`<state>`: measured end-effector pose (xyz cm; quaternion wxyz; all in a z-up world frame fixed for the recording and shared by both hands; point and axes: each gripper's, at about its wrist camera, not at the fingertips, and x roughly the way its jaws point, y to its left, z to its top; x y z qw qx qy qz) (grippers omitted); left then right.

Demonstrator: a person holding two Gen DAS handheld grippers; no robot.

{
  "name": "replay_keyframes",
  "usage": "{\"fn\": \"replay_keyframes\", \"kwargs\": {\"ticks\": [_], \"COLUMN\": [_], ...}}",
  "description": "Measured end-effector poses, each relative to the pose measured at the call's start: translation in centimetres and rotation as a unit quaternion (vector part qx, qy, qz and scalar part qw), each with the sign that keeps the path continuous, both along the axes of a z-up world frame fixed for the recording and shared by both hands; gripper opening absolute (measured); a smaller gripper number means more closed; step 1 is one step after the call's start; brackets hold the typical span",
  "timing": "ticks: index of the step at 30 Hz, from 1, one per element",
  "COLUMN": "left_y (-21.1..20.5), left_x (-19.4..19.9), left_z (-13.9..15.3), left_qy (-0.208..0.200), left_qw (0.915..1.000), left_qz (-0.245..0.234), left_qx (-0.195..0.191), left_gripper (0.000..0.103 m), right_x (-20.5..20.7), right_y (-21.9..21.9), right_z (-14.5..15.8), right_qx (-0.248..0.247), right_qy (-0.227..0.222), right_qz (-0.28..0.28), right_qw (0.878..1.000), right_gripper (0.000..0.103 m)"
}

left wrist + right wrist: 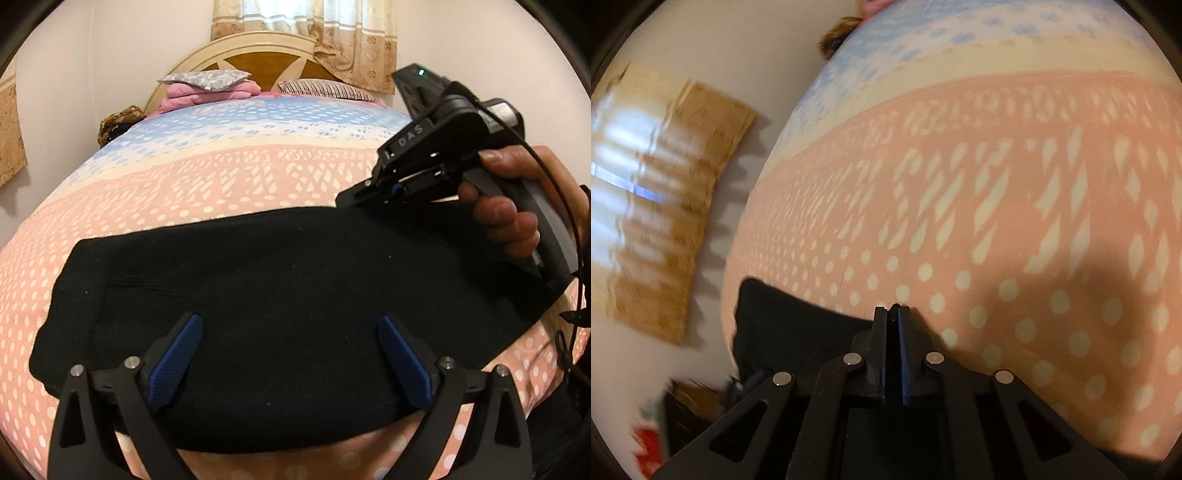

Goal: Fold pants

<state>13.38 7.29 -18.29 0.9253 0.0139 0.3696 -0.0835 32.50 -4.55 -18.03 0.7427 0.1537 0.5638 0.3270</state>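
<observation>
Black pants (277, 280) lie folded into a broad band across the pink dotted bedsheet (221, 177). My left gripper (289, 319) hovers over their near half, its blue pads (181, 354) spread wide and open with only the cloth below them. My right gripper (351, 195), held by a hand (509, 221), sits at the pants' far right edge. In the right wrist view that gripper (894, 310) has its jaws pressed together, with a sliver of black cloth poking out at the tips. The pants (783, 325) stretch away to its left.
The bedsheet (997, 221) runs on beyond the pants toward a wooden headboard (258, 59). A pink folded pile (207, 94) and a striped pillow (325, 90) rest there. Patterned curtains (351, 37) hang behind, and another curtain (665, 206) hangs on the wall beside the bed.
</observation>
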Motion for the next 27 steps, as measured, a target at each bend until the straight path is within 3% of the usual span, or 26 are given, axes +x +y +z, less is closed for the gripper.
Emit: {"fn": "replay_keyframes", "kwargs": {"ticks": [2,3,4,8,13,17,20,23,27], "left_y": [0.1,0.2,0.2,0.1,-0.1,-0.2,-0.3,-0.3,-0.3], "left_x": [0.0,0.0,0.0,-0.2,-0.1,-0.2,-0.1,-0.1,-0.1], "left_z": [0.1,0.1,0.2,0.2,0.1,0.0,0.1,0.1,0.0], "left_qy": [0.001,0.001,0.001,0.002,0.0,-0.001,0.003,0.006,0.004], "left_qw": [1.0,1.0,1.0,1.0,1.0,0.9999,0.9998,0.9997,0.9996], "left_qz": [-0.001,-0.002,-0.001,-0.002,0.002,0.009,0.016,0.021,0.027], "left_qx": [-0.002,-0.002,-0.002,0.001,0.004,0.007,0.009,0.01,0.011], "left_gripper": [0.099,0.099,0.099,0.099,0.099,0.1,0.1,0.101,0.102], "right_x": [-0.7,-1.1,-1.8,-4.8,-10.9,-17.3,-21.4,-25.6,-29.7], "right_y": [-0.8,-1.6,-2.6,-8.9,-21.5,-32.8,-38.8,-44.7,-51.1], "right_z": [0.9,1.5,2.3,4.4,5.8,5.6,5.5,5.6,4.5], "right_qx": [-0.009,-0.013,-0.018,-0.012,-0.032,-0.03,-0.022,-0.009,-0.014], "right_qy": [-0.013,-0.026,-0.046,-0.082,-0.121,-0.136,-0.136,-0.144,-0.116], "right_qz": [-0.011,-0.023,-0.034,-0.072,-0.187,-0.307,-0.376,-0.442,-0.536], "right_qw": [1.0,0.999,0.998,0.994,0.974,0.941,0.916,0.885,0.836], "right_gripper": [0.019,0.039,0.048,0.049,0.049,0.049,0.049,0.049,0.049]}}
